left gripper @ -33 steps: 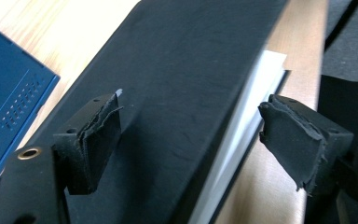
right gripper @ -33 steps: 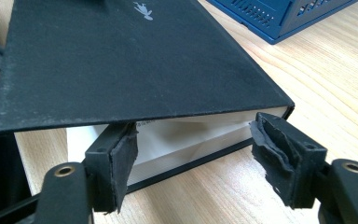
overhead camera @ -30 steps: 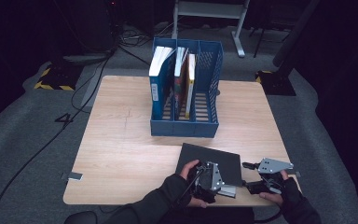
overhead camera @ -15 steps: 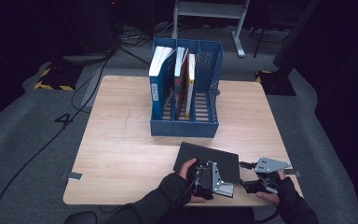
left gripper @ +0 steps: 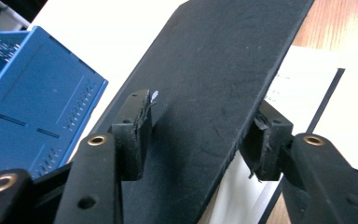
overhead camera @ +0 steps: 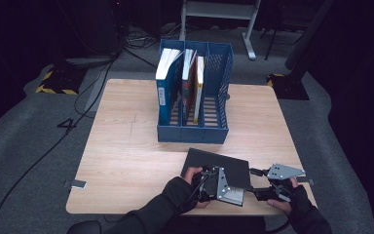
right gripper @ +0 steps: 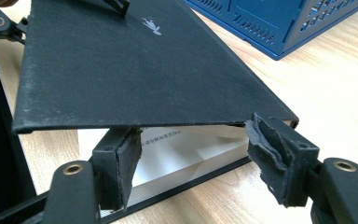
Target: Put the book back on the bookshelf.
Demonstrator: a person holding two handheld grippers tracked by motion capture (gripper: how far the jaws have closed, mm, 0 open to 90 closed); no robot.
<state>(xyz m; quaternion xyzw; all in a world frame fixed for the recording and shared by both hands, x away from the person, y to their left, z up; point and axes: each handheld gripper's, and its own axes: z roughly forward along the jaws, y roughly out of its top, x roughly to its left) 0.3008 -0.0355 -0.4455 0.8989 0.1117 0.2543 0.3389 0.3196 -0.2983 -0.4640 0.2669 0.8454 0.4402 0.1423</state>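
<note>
A black hardcover book (overhead camera: 224,165) lies near the table's front edge. Its cover (right gripper: 121,70) is raised off the white pages (right gripper: 186,140). My left gripper (overhead camera: 222,181) sits at the book's front left. It is open, and the tilted cover (left gripper: 223,60) passes slantwise between its pads: one pad lies on the top face, the other under the edge. My right gripper (overhead camera: 254,183) is open at the book's right side. Its pads (right gripper: 193,158) stand just in front of the page block, below the lifted cover.
A blue three-slot file rack (overhead camera: 195,134) stands mid-table behind the book, with several books upright in it (overhead camera: 168,63). The wooden table (overhead camera: 126,161) has bare room to the left. Cables and a stand base lie on the floor beyond.
My right gripper has edged slightly left toward the book. The left gripper holds the cover raised much as before.
</note>
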